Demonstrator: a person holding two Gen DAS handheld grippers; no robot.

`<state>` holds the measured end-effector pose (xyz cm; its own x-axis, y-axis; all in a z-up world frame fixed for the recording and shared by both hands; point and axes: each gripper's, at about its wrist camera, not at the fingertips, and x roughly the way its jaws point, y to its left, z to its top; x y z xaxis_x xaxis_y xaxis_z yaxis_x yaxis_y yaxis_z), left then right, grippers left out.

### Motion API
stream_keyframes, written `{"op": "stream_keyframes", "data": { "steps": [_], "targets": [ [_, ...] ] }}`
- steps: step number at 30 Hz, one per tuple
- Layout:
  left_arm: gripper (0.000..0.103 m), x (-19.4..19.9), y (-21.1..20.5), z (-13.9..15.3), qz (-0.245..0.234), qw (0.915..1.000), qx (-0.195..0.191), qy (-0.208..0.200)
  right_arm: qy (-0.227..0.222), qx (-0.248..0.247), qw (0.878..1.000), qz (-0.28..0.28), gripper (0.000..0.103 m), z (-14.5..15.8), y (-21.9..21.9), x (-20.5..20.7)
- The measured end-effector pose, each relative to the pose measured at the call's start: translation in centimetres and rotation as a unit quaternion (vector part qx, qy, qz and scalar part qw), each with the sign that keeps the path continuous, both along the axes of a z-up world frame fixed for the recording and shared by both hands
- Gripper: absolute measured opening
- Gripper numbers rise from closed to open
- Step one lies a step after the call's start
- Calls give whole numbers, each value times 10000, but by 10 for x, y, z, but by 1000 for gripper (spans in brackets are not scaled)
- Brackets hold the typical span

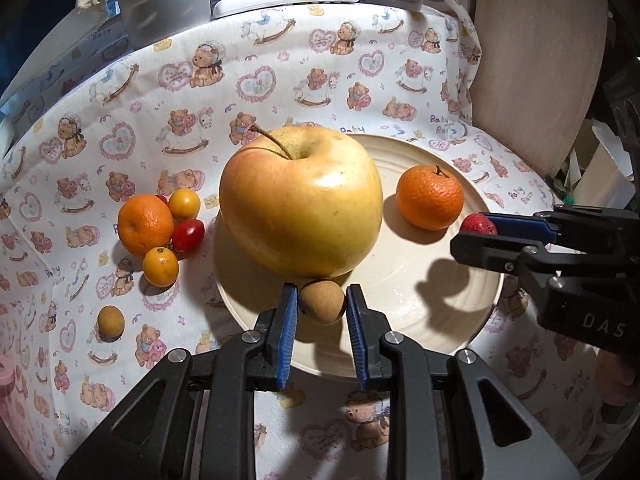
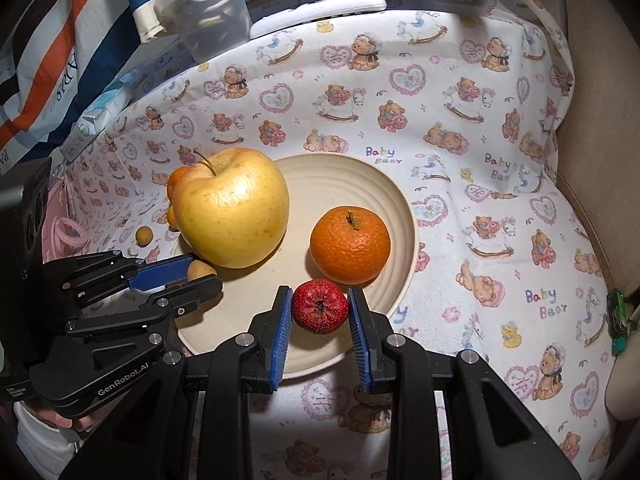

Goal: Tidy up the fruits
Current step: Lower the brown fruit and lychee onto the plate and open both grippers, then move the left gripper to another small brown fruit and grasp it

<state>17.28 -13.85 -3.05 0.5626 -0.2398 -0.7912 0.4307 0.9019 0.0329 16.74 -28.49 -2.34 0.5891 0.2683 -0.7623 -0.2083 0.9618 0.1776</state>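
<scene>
Pinching a small brown fruit point(image 1: 322, 302) between its blue-padded fingers point(image 1: 289, 320), your left gripper point(image 1: 322, 322) hangs over the near rim of the cream plate point(image 1: 440, 292), just in front of the big yellow apple point(image 1: 300, 200). Your right gripper point(image 2: 319, 322) does the same a little way along the rim, its fingers point(image 2: 282, 320) clenched on a red strawberry point(image 2: 319, 306) beside the orange point(image 2: 350, 245) that already sits on the plate. Whether either fruit rests on the plate or hangs just above it cannot be told from these views.

Beyond the plate, on the teddy-bear cloth point(image 1: 280, 60) covering the counter, more fruit waits to your left: a second orange point(image 1: 145, 230), two small yellow fruits point(image 1: 184, 204) point(image 1: 161, 266), a red cherry tomato point(image 1: 189, 234) and another small brown fruit point(image 1: 111, 322), the last lying apart from the cluster.

Judging by the layout, you are in the placing step, two pieces arriving at once. The next move calls for setting both down gently, letting go without nudging the apple or orange, then backing the fingers clear so the round pieces do not roll off the shallow rim.
</scene>
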Motion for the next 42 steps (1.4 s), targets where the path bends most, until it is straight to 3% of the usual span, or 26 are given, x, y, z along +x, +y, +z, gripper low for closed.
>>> {"op": "stream_keyframes", "data": {
  "steps": [13,14,19,28,30,33,38,42],
  "targets": [
    [25,-3,-1,1,-1,9997,159,-207,-44,-49,10000,-53,29,1,-1,-1],
    [27,-4,-1,1,-11,9995,200,-224,-43,-52,10000,-56,29,0,-1,-1],
    [56,-10,0,5,-38,9992,197,-332,-62,-40,10000,-62,29,0,-2,0],
    [69,-26,10,18,25,9979,252,-604,-167,60,9998,-53,29,4,-5,-3],
    [72,-30,16,22,88,9973,215,-691,-246,115,9996,-35,32,7,-6,-5],
    [73,-35,27,30,190,9965,121,-806,-458,203,9987,-38,50,15,-8,-11],
    [83,-46,48,50,390,9911,-78,-1274,-920,301,9953,-22,56,29,-9,-22],
    [99,-55,65,68,527,9840,-319,-1670,-1215,346,9920,-30,64,37,-9,-28]
  ]
}}
